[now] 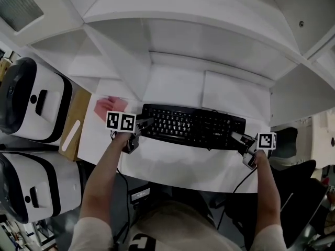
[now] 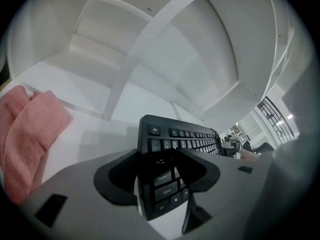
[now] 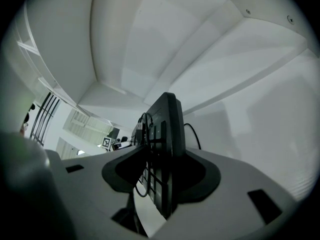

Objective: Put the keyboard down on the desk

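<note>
Left gripper (image 1: 142,123) clamped on left end of keyboard (image 1: 192,126). Right gripper (image 1: 236,138) clamped on its right end, pads pressing both faces. Keyboard sits level across front of white desk (image 1: 172,166), touching or just above, can't tell. Cable (image 3: 193,134) at its right end. Pink cloth (image 1: 111,107) just behind left gripper. White shelves (image 1: 209,41) at back.

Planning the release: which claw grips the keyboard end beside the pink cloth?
The left claw, clamped on the keyboard at its Esc-key end, with the pink cloth just beside it; the right claw holds the opposite end, away from the cloth.
</note>
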Demonstrator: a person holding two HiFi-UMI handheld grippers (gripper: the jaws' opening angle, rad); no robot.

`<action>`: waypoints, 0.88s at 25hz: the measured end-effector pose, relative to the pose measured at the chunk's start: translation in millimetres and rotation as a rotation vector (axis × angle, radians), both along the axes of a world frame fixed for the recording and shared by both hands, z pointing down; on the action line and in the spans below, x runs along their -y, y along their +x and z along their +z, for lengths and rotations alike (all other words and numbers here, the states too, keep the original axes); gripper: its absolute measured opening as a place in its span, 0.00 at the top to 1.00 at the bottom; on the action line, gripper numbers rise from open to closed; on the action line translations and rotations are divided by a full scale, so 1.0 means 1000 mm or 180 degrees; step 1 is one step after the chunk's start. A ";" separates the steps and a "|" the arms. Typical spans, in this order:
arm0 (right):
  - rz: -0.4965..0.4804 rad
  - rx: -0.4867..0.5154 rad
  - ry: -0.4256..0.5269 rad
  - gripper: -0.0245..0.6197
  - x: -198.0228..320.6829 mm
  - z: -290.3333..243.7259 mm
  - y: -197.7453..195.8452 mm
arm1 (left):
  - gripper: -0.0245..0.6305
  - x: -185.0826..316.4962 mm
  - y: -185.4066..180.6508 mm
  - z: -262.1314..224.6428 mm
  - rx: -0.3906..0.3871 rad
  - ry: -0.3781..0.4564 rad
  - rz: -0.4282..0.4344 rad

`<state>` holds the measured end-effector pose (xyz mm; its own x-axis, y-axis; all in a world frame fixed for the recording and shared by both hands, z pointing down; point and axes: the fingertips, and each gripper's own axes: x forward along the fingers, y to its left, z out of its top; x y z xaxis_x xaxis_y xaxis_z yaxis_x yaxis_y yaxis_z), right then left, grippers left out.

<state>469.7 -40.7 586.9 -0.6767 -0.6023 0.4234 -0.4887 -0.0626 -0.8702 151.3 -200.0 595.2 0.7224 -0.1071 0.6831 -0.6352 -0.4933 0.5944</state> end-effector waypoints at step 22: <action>0.0179 -0.0356 -0.0355 0.63 -0.006 0.000 0.005 | 0.59 -0.001 0.002 0.006 0.0175 -0.0106 0.0028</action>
